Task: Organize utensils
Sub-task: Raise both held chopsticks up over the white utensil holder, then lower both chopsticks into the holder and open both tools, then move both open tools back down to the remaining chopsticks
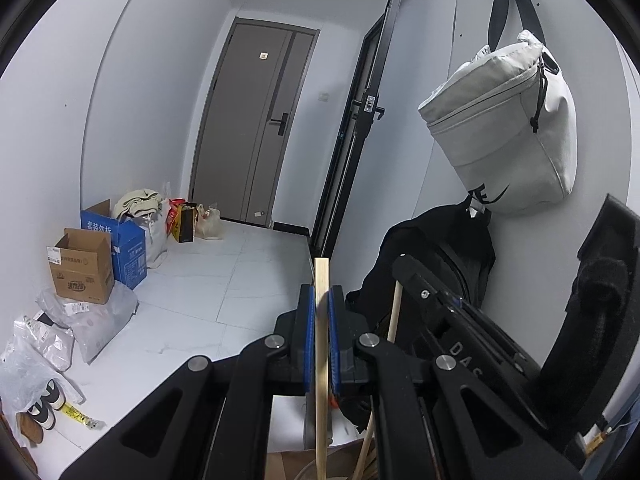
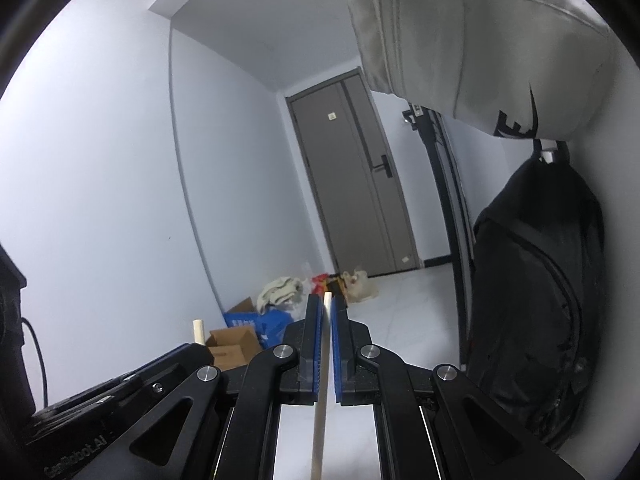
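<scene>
My left gripper [image 1: 321, 296] is shut on a flat, pale wooden utensil handle [image 1: 321, 360] that stands upright between the blue pads, its squared top just above the fingertips. My right gripper [image 2: 326, 306] is shut on a thin round wooden stick [image 2: 322, 400], also upright. In the left wrist view the right gripper [image 1: 402, 276] sits close on the right with its round stick [image 1: 395, 312] below it. In the right wrist view the left gripper [image 2: 192, 354] lies at lower left, the flat handle's top [image 2: 199, 330] poking above it. The utensils' lower ends are hidden.
Below the grippers are a brown paper surface [image 1: 288, 462] and more wooden sticks [image 1: 362, 460]. A grey bag [image 1: 508, 128] and a black backpack [image 2: 536, 300] hang on the right wall. Cardboard boxes [image 1: 82, 266], a blue box [image 1: 128, 252] and plastic bags [image 1: 92, 324] line the left wall. A grey door [image 1: 256, 128] closes the hall.
</scene>
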`<state>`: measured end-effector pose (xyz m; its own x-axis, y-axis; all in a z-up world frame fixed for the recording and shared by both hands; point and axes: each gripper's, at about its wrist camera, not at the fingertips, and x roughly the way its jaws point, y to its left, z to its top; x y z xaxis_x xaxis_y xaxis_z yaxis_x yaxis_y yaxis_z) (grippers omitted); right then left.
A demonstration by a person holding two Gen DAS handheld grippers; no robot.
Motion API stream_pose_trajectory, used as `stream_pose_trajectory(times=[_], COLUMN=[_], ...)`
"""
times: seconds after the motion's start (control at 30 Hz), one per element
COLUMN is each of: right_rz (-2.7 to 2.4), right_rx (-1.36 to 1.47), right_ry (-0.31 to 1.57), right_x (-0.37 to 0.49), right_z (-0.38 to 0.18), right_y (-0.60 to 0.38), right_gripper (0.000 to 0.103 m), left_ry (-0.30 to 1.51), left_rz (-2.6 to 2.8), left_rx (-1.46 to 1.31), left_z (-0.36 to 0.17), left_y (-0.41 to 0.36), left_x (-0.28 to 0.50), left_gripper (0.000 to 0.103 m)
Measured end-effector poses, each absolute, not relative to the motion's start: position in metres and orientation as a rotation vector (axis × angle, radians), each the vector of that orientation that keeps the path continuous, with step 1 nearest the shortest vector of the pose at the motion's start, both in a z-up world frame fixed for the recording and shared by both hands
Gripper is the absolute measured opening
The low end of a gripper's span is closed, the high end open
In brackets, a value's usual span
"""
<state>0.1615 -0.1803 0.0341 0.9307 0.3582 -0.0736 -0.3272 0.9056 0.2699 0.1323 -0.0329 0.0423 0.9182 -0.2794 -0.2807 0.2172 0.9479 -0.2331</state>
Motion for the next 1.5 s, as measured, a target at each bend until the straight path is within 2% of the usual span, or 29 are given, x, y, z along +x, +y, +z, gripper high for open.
stream_pose_trajectory(times=[0.57, 0.77, 0.83, 0.87, 0.9, 0.93, 1.17, 1.33, 1.5], right_rz=[0.433, 0.482, 0.496, 0.492, 0.481, 0.474, 0.454, 0.433, 0.442], right_rx=[0.203, 0.228, 0.249, 0.253, 0.254, 0.258, 0.271, 0.332, 0.299], right_ry=[0.218, 0.275, 0.295, 0.304, 0.312, 0.316, 0.331, 0.367, 0.427], right_x=[0.117, 0.096, 0.086, 0.082, 0.077, 0.072, 0.039, 0.02, 0.003], right_z=[0.027, 0.024, 0.024, 0.025, 0.024, 0.024, 0.022, 0.016, 0.001], right_y=[-0.2, -0.212, -0.217, -0.22, -0.224, -0.227, -0.245, -0.259, -0.251], right_gripper=[0.004, 0.007, 0.016, 0.02, 0.031, 0.037, 0.039, 0.068, 0.076], left_ry=[0.391, 0.5, 0.547, 0.559, 0.573, 0.56, 0.535, 0.542, 0.561], left_rz=[-0.359, -0.494, -0.519, -0.515, -0.497, -0.48, -0.421, -0.321, -0.23], left_rx=[-0.152, -0.172, -0.18, -0.186, -0.194, -0.208, -0.227, -0.167, -0.144], left_z=[0.035, 0.038, 0.037, 0.036, 0.036, 0.038, 0.047, 0.049, 0.036], left_y=[-0.037, -0.038, -0.037, -0.035, -0.032, -0.029, -0.022, -0.033, -0.028], left_x=[0.111, 0.103, 0.102, 0.099, 0.095, 0.089, 0.061, 0.045, 0.026], left_gripper=[0.003, 0.004, 0.01, 0.027, 0.055, 0.065, 0.065, 0.066, 0.073])
